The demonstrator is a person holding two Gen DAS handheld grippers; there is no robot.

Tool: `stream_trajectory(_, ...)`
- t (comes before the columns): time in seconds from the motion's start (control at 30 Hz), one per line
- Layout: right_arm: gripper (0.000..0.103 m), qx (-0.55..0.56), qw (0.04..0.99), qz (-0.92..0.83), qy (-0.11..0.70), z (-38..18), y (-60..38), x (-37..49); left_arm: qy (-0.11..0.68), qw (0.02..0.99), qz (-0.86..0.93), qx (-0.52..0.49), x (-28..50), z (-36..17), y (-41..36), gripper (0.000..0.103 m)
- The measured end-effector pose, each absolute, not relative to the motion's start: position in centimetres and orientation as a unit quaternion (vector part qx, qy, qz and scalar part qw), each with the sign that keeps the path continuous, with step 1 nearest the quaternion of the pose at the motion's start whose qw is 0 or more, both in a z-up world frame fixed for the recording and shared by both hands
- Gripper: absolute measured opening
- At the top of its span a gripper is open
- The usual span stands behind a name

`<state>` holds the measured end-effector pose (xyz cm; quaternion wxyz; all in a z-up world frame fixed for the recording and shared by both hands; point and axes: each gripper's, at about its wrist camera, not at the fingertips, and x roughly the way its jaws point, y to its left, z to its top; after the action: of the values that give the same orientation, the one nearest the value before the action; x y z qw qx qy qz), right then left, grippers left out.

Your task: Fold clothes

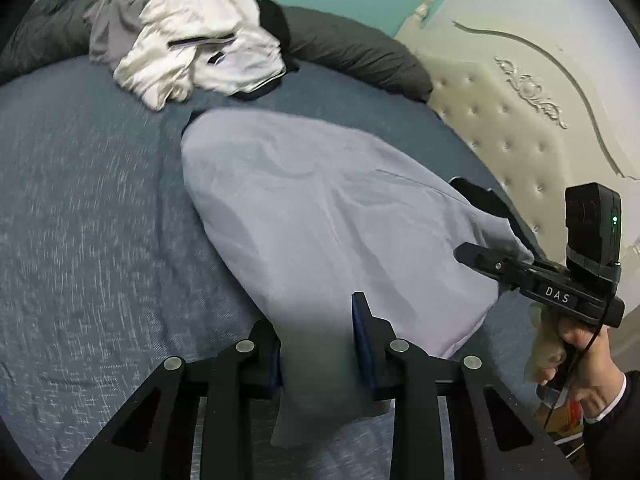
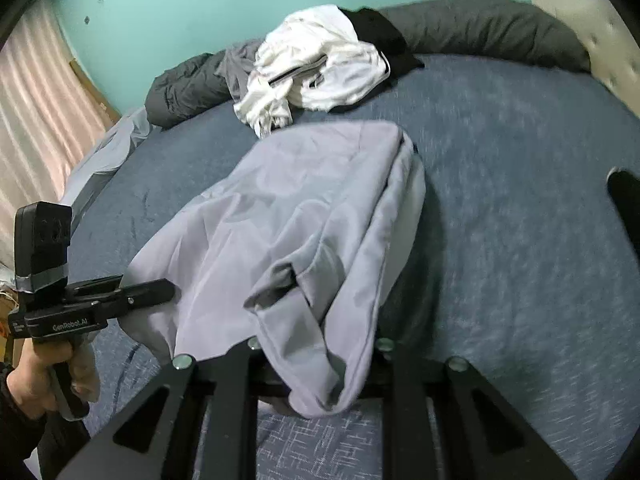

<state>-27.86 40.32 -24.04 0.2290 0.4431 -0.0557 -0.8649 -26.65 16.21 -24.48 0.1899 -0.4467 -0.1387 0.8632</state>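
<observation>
A light grey garment (image 1: 320, 200) lies spread on the blue bed sheet (image 1: 100, 220), with its near edge raised off the bed. My left gripper (image 1: 316, 316) is shut on a bunched fold of it, which hangs down between the blue pads. At the right, a hand holds my right gripper (image 1: 464, 254), shut on the garment's other near corner. In the right wrist view the garment (image 2: 300, 200) drapes over my right gripper's fingers and hides their tips. My left gripper (image 2: 168, 288) pinches the cloth's left edge there.
A pile of white and grey clothes (image 1: 200, 40) sits at the far side of the bed, against a dark grey rolled duvet (image 1: 352, 48). A cream tufted headboard (image 1: 500, 128) bounds the right side. A pink curtain (image 2: 36, 120) hangs at the left, below a teal wall.
</observation>
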Motion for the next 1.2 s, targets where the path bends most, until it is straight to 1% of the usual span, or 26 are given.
stream_trajectory(0.27, 0.016, 0.413, 0.219, -0.884, -0.013, -17.7, 43.2, -26.4, -0.108, 0.218, 0.872, -0.425, -26.0, -19.0, 20.8, 0.029)
stream_trajectory(0.4, 0.016, 0.403, 0.21, -0.891, -0.005, -15.3, 45.7, -25.7, -0.099, 0.233, 0.874, -0.415, -26.1, -17.0, 23.6, 0.029)
stream_trajectory(0.63, 0.016, 0.394, 0.188, -0.9, -0.001, -12.4, 50.7, -24.7, -0.09, 0.258, 0.872, -0.406, -26.6, -15.1, 29.3, 0.028)
stream_trajectory(0.83, 0.015, 0.382, 0.164, -0.909, 0.019, -9.7, 54.9, -24.1, -0.085, 0.279, 0.873, -0.391, -27.7, -13.4, 34.1, 0.027)
stream_trajectory(1.2, 0.015, 0.364, 0.124, -0.922, 0.052, -5.0, 63.0, -25.9, -0.081, 0.311, 0.875, -0.362, -32.6, -9.6, 43.8, 0.027)
